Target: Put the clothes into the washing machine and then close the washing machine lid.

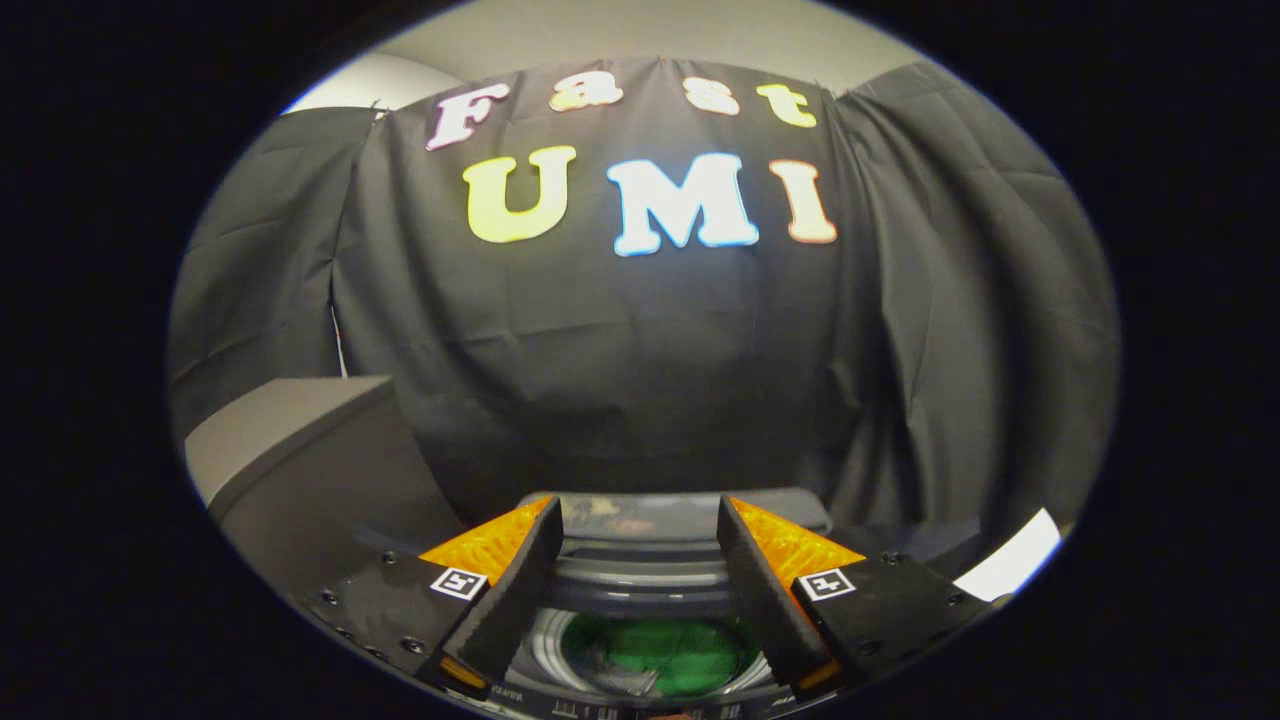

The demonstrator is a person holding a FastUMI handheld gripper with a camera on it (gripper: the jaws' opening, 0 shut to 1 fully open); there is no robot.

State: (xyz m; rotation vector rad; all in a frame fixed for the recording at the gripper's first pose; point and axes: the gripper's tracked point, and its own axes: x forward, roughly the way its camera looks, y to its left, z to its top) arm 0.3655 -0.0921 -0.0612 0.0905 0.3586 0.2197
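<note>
Hand-held gripper spread wide, empty, above washing machine open rim, green clothes inside

One view on my feed: fisheye camera mounted on the gripper, looking forward along its two fingers, which stand apart at lower centre. Facing: level toward the booth wall, mid-distance, upper and centre frame. Near field, bottom centre: washing machine just below and ahead, tub open, green clothes inside. Grey box, lower left, close.
</note>
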